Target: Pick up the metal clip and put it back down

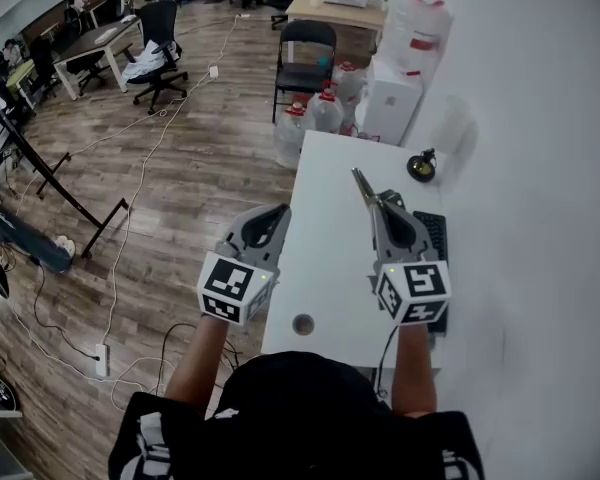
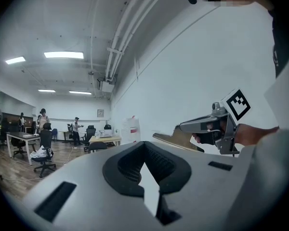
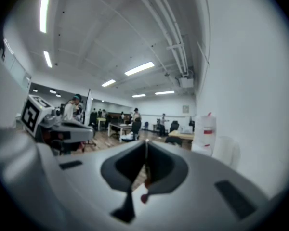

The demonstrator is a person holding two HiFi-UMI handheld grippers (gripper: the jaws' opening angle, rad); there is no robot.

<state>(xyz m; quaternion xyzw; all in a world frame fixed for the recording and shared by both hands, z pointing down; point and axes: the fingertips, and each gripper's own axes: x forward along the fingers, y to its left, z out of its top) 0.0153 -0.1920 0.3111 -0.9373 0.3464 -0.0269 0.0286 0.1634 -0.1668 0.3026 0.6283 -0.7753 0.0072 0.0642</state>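
Lifting step: right gripper [image 1: 382, 202] jaws pinch the metal clip [image 1: 363, 185] above the tabletop [image 1: 325, 258]; left gripper [image 1: 271, 218] jaws stand slightly apart, empty. Next, I reckon: lower it, release.

This is an open-plan office, and a working one. A wood floor [image 1: 180, 168] runs the length of the room, with desks [image 1: 95, 40] and black swivel chairs [image 1: 160, 28] spread over it and people [image 2: 42, 119] standing about at the far end. Cables [image 1: 130, 218] trail across the boards to a power strip [image 1: 101, 358]. Close by, a white table [image 1: 320, 268] carries a keyboard [image 1: 435, 233], and water jugs [image 1: 323, 111] cluster beside a dispenser [image 1: 392, 103]. Overhead run strip lights [image 2: 63, 55] and bare pipes [image 2: 120, 37].
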